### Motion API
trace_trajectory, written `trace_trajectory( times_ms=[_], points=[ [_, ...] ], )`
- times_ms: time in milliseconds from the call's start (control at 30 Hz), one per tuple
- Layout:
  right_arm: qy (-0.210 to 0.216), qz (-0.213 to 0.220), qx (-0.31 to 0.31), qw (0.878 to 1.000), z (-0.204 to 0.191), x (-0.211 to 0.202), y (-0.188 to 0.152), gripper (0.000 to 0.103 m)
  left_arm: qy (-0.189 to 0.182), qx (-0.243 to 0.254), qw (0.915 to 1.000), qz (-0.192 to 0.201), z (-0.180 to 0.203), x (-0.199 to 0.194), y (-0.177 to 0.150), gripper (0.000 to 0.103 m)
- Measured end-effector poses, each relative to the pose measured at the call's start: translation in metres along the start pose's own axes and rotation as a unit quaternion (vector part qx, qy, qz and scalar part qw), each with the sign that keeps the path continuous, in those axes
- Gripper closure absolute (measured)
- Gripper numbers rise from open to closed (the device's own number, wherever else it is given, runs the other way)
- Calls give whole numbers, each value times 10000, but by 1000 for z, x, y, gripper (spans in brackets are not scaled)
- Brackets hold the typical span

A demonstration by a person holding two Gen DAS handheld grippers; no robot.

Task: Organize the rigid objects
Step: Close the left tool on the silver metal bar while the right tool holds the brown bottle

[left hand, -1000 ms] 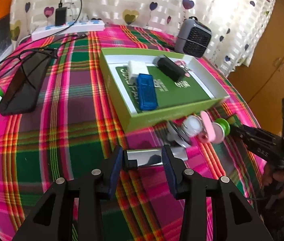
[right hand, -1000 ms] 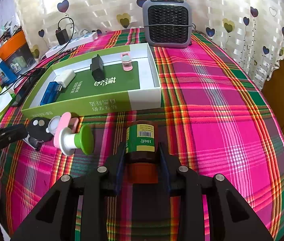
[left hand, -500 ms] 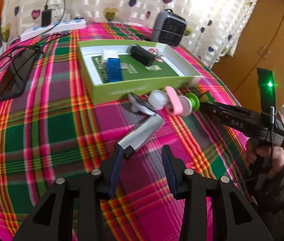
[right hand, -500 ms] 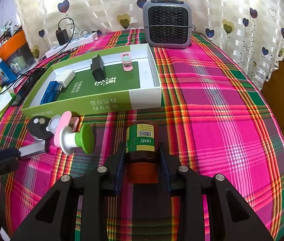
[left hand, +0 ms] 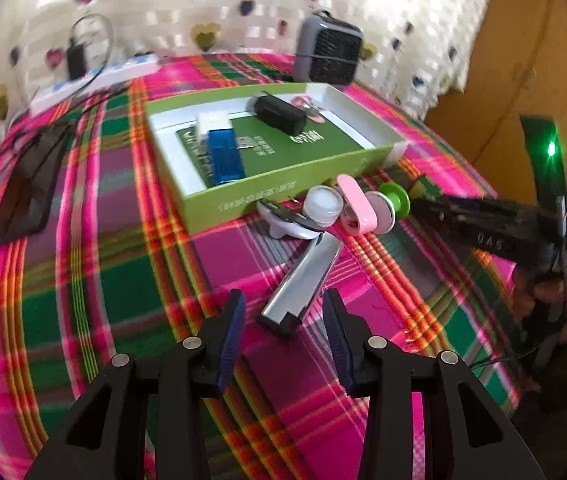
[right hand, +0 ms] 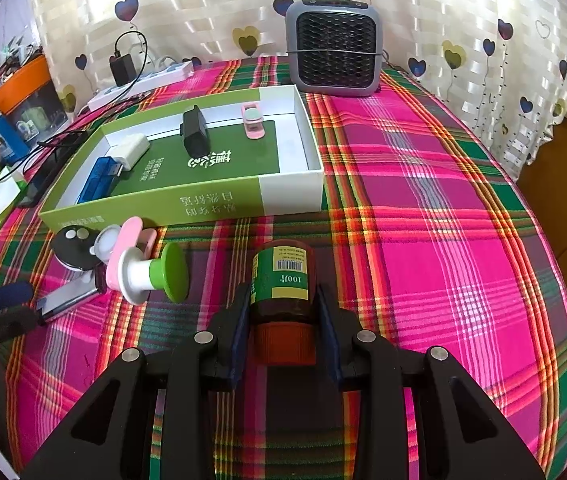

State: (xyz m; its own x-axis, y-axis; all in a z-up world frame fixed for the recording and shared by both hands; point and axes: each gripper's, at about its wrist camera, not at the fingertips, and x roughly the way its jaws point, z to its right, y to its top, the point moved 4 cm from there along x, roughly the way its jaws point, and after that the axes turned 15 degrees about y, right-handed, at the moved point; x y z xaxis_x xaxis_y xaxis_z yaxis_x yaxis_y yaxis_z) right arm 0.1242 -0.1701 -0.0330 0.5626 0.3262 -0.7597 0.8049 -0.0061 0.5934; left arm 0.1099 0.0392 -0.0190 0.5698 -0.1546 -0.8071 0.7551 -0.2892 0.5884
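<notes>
A green and white box (left hand: 283, 184) (right hand: 219, 196) lies on the plaid cloth and holds a blue stick (left hand: 225, 156), a white block (left hand: 213, 122), a black adapter (left hand: 279, 114) and a pink clip (right hand: 252, 120). My left gripper (left hand: 283, 320) is open, its near end of a silver bar (left hand: 303, 276) lying between the fingers on the cloth. My right gripper (right hand: 283, 312) is shut on a brown pill bottle (right hand: 283, 280) with a green label, lying on the cloth in front of the box.
In front of the box lie a pink fan (left hand: 357, 210), a green and white stopper (right hand: 155, 272), a white cap (left hand: 323, 204) and a black round piece (right hand: 73, 242). A grey heater (right hand: 335, 48), power strip (right hand: 143, 82) and black phone (left hand: 27, 192) stand around.
My left gripper has let go of the silver bar, which now lies on the cloth, and its view has swung. The right gripper with the bottle has stayed still.
</notes>
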Motion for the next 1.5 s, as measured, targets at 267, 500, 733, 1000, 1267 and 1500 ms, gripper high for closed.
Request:
trace_trajectory(
  times_ms=[267, 500, 733, 1000, 1267, 1500],
  points=[
    [-109, 11, -50, 9999, -1, 2, 1, 70, 108, 490, 9987, -10, 12, 15, 8, 65],
    [-157, 49, -120, 9998, -2, 3, 1, 70, 360, 802, 9961, 87, 19, 17, 8, 65],
    [-117, 79, -161, 9998, -1, 3, 0, 70, 447, 882, 9951, 90, 25, 17, 9, 73],
    [18, 114, -90, 9999, 0, 2, 1, 70, 496, 870, 9949, 78, 30, 16, 8, 81],
    [101, 131, -57, 9998, 2, 1, 1, 70, 564, 660, 9962, 74, 30, 15, 7, 81],
    [119, 135, -53, 9998, 2, 0, 1, 70, 609, 531, 9967, 77, 30, 13, 4, 81]
  ],
)
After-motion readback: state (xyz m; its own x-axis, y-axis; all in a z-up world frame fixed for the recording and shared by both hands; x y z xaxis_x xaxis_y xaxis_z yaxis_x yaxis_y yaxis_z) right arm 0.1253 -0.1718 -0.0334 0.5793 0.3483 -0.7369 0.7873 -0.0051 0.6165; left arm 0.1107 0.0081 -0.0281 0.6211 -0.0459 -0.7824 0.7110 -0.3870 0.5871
